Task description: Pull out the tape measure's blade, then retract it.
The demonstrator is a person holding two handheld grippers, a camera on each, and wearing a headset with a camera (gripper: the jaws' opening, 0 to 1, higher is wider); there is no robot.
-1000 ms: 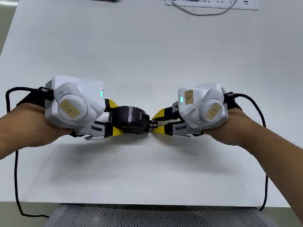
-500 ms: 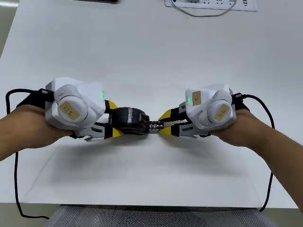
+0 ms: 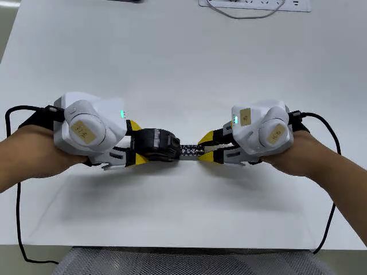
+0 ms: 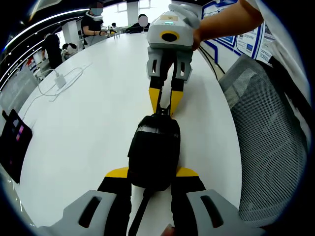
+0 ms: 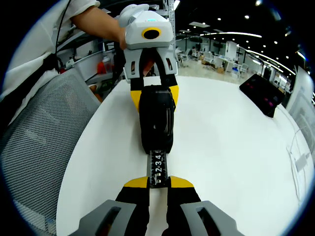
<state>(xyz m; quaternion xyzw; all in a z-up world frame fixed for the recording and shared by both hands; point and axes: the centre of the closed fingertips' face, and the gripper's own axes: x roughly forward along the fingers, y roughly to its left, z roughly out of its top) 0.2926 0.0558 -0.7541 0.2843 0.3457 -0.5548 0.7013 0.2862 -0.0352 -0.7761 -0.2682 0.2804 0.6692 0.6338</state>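
Tape measure [image 3: 155, 144], black-cased, is sitting at the near side of the white table [image 3: 183, 69], left gripper [image 3: 137, 143] clamping its case, right gripper [image 3: 204, 147] pinching the blade [image 3: 190, 151] tip, a short length showing; pull-out seemingly proceeding, next calling for a straight draw away from the case.

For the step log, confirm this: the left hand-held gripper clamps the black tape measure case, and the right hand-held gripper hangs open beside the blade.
Wrong on one point: the right hand-held gripper is shut on the blade, as the right gripper view shows. The left hand-held gripper does clamp the black tape measure case.
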